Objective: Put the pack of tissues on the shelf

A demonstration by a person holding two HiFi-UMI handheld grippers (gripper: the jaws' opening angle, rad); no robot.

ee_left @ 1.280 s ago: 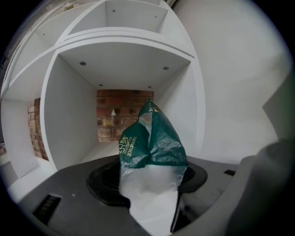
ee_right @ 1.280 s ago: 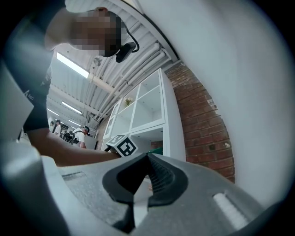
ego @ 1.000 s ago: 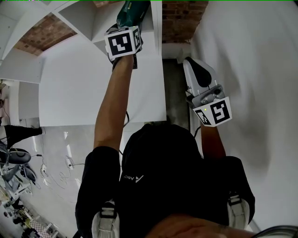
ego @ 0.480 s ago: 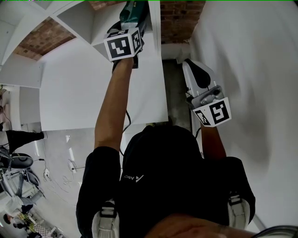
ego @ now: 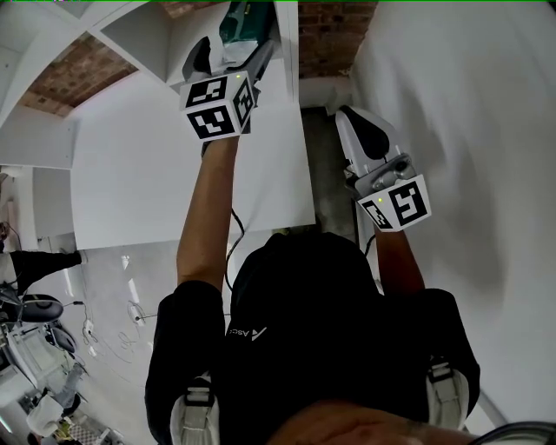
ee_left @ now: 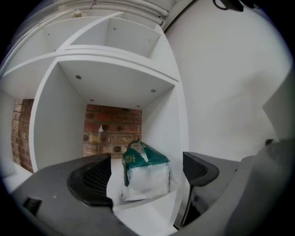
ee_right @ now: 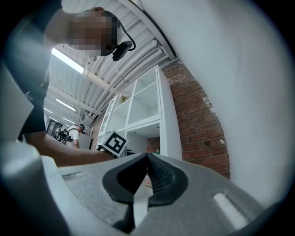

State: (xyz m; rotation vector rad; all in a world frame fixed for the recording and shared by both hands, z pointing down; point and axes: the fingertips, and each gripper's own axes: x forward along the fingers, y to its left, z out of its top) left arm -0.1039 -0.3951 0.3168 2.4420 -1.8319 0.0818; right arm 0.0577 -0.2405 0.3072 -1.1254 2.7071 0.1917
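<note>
The pack of tissues [ee_left: 145, 176], clear plastic with a green top, stands on the floor of a white shelf [ee_left: 152, 205] compartment, near its right wall. It shows green at the top of the head view as the pack of tissues [ego: 240, 19]. My left gripper [ee_left: 146, 179] is in front of it with jaws opening wide; the pads stand clear of the pack on both sides. In the head view the left gripper [ego: 233, 50] reaches up into the compartment. My right gripper [ego: 363, 135] hangs beside the shelf unit, jaws together, holding nothing; the right gripper [ee_right: 146, 177] points toward the shelves.
The shelf unit has several open compartments backed by a brick wall [ee_left: 108, 131]. A white wall [ego: 469, 130] runs along the right. A person [ee_right: 73, 132] stands far off in the room. Cables lie on the floor [ego: 113, 322] at the left.
My left gripper has let go of the tissue pack, spread its jaws and drawn back a little from the compartment. The right gripper has hardly moved.
</note>
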